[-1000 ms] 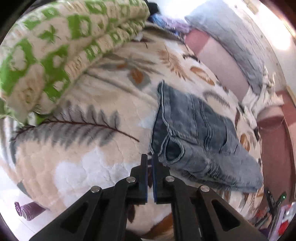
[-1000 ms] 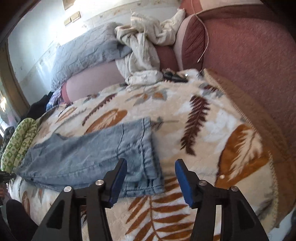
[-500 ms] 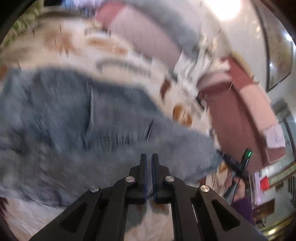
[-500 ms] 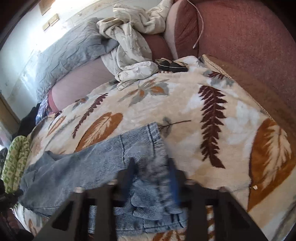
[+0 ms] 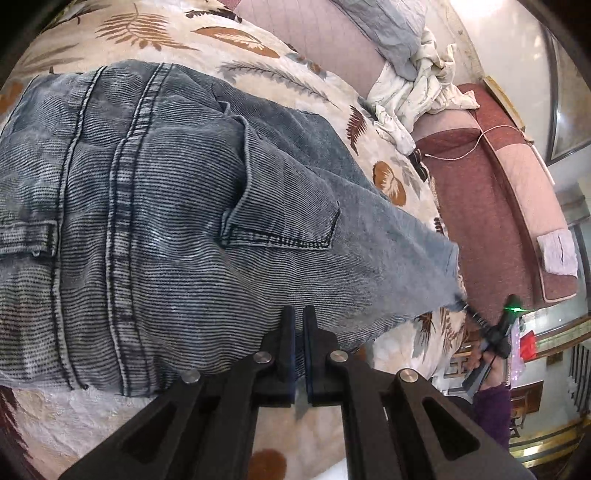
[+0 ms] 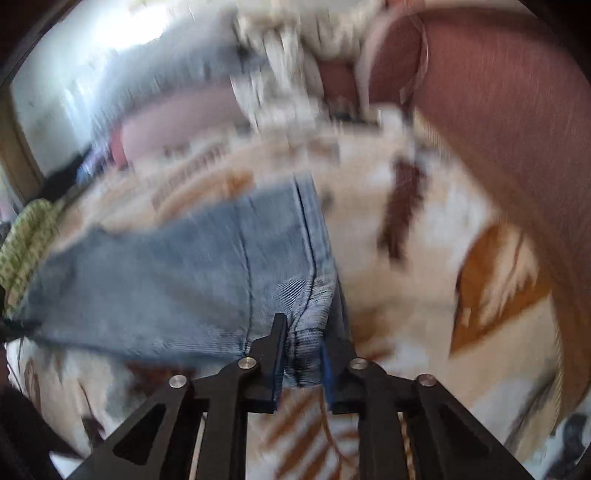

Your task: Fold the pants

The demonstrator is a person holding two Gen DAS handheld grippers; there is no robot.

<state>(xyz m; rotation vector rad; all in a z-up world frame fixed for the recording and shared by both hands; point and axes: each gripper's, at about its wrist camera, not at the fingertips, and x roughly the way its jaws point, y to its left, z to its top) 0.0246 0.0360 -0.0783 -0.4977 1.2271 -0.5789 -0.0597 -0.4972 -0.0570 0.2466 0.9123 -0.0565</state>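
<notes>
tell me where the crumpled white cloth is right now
In the left wrist view the crumpled white cloth sits upper right, heaped against the pink sofa back, below the grey pillow, beyond the jeans.

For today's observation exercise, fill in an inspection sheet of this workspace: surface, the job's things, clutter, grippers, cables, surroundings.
Surface: leaf-print blanket over a bed.
Job's things: jeans spread flat, back pocket up.
Clutter: crumpled white cloth, grey pillow, green patterned quilt.
Grippers: left gripper shut, empty, at the jeans' near edge; right gripper has just been closing, its jaws pinching a jeans hem.
Cables: thin white cord across the red headboard.
Surroundings: bright wall behind; right view blurred.
</notes>
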